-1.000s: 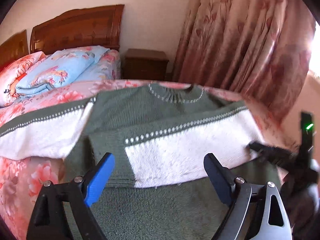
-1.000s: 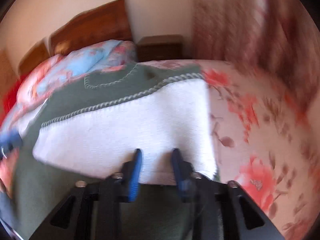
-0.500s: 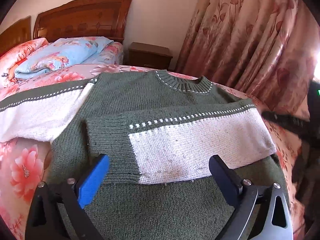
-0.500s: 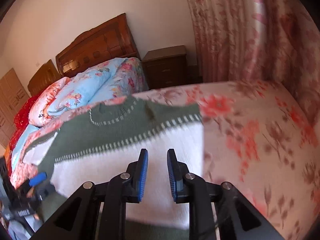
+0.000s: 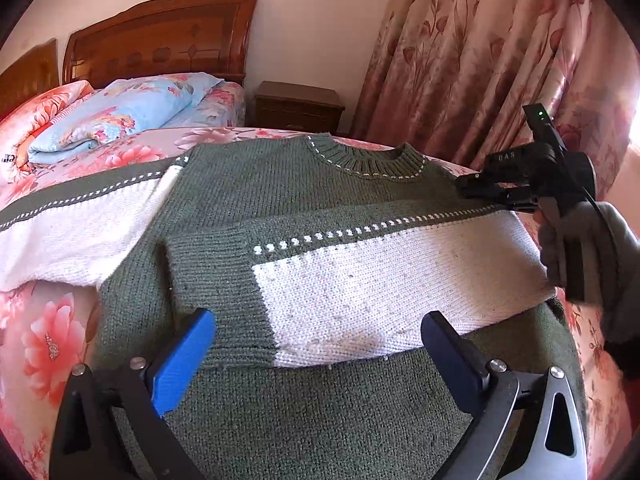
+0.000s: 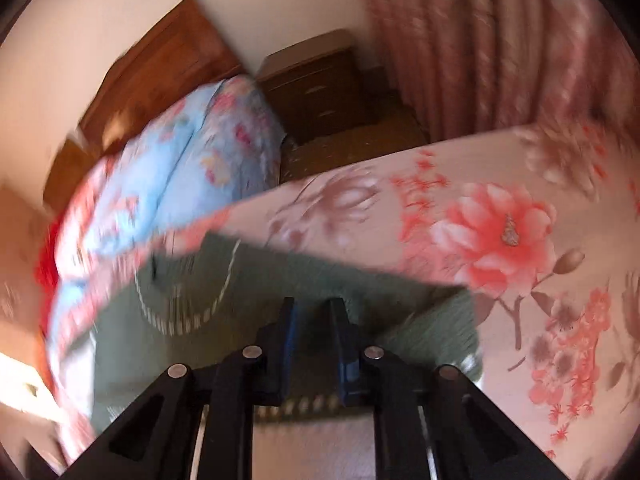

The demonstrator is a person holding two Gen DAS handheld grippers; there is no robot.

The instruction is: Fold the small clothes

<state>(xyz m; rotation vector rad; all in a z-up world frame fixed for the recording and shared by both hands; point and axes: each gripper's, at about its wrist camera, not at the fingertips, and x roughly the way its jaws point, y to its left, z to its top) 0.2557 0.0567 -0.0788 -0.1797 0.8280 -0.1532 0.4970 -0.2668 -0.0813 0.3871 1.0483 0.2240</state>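
1. Sweater point(image 5: 320, 208): the green-and-cream knit lies face up on a bed point(image 5: 48, 320) with a pink floral cover, its collar toward the carved wooden headboard point(image 5: 160, 44), spread flat so that it can be folded in stages.
2. One sleeve point(image 5: 360, 276) is already laid across the chest, its green cuff near the middle, which reads as the first fold of the job; the other sleeve point(image 5: 72, 224) is still stretched out to the side over the bedcover and appears to be the next piece to bring in.
3. The left gripper point(image 5: 316, 356) hangs just above the lower edge of the folded sleeve, pitched downward, its jaws spread wide and holding nothing, the cuff lying in the gap beneath them.
4. The right gripper point(image 6: 312, 336), carried by a gloved hand point(image 5: 580, 256), sits at the sweater's shoulder beside the collar; its jaws are closing to a narrow slit with nothing between them.
5. The right wrist view is blurred, angled down over the shoulder seam and the floral cover beyond it.
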